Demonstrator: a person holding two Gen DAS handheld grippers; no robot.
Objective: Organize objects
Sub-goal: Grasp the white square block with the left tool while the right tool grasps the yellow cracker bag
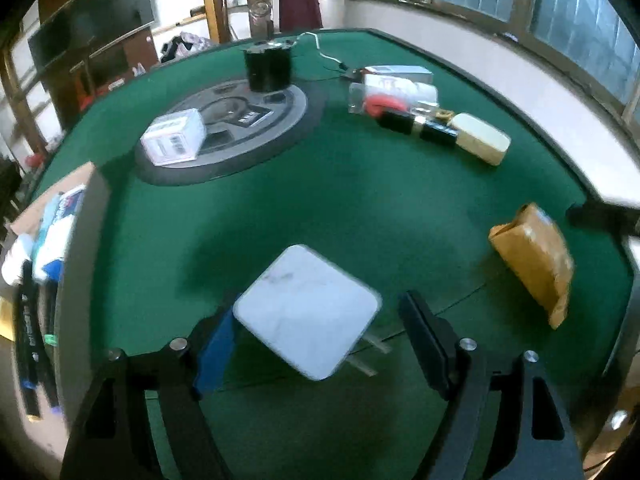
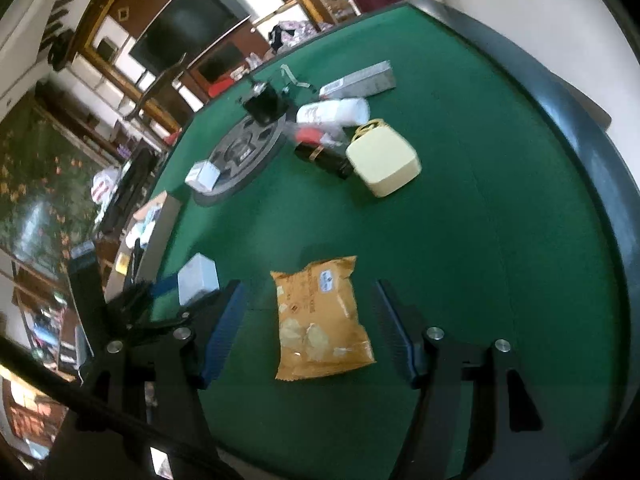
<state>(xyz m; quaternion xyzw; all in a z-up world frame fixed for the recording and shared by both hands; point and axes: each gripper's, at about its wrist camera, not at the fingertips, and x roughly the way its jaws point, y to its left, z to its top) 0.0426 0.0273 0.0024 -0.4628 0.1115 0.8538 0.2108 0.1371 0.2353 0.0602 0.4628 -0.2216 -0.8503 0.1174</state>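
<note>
- Below, two hand-held claws work over a green felt surface (image 1: pixel 360 200) strewn with small household items.
- Left claw (image 1: pixel 316 336): fingers spread wide on either side of a white square charger (image 1: pixel 308 312); its blue left pad looks to be touching or nearly touching the charger's edge, the right pad stands apart. Whether the charger is lifted or lying flat cannot be told; two metal prongs project from its lower right side.
- Right claw (image 2: pixel 308 328): fingers spread, bracketing an orange snack packet (image 2: pixel 320 320) that lies flat on the felt, touching neither pad.
- Handling, charger: judged light, rigid and smooth-shelled, so liable to slip; best held across two opposite flat sides, clear of the prongs.
- Handling, packet: judged light, soft and crinkly, with breakable contents showing through a window; a gentle pinch across the narrow width or at a sealed end would suit.
- Cardboard box (image 1: pixel 80 216) at the left edge already holds pens and packets, a likely destination.
- Farther off: a cream case (image 2: pixel 382 160), a dark bottle (image 2: pixel 324 156), a small white box (image 1: pixel 174 138) on a round grey centrepiece (image 1: pixel 240 120), and a black cylinder (image 1: pixel 268 66).
</note>
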